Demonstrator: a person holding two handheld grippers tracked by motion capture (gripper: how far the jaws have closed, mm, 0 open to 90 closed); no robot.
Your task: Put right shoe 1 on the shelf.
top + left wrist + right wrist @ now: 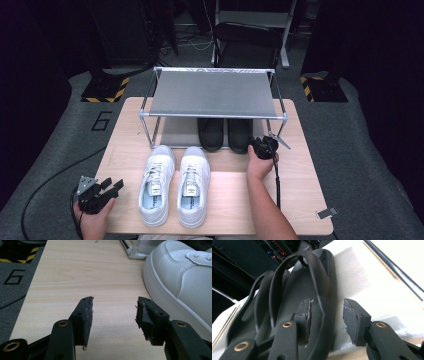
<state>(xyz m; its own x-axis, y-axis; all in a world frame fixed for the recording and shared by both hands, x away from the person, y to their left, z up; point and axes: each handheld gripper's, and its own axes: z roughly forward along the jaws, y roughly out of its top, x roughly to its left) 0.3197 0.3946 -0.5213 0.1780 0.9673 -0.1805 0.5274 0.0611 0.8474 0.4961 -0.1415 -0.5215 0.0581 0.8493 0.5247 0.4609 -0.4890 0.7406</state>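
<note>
Two black slippers (225,133) sit side by side on the lower shelf of a metal shoe rack (212,92). My right gripper (261,146) is at the heel of the right slipper (322,290). Its jaws straddle that slipper's outer rim, one pad inside it, the other clear of it over the pale shelf fabric (362,282), so the right gripper (327,307) is open. A pair of white sneakers (175,182) stands on the table in front of the rack. My left gripper (114,185) rests open at the table's front left, with the left sneaker (180,277) just beside the left gripper (115,305).
The wooden table (295,185) has bare room to the right of the sneakers and at its left. A rack leg (135,252) stands ahead of my left gripper. A dark chair (247,45) is behind the rack. A bit of tape (326,213) lies at the table's front right corner.
</note>
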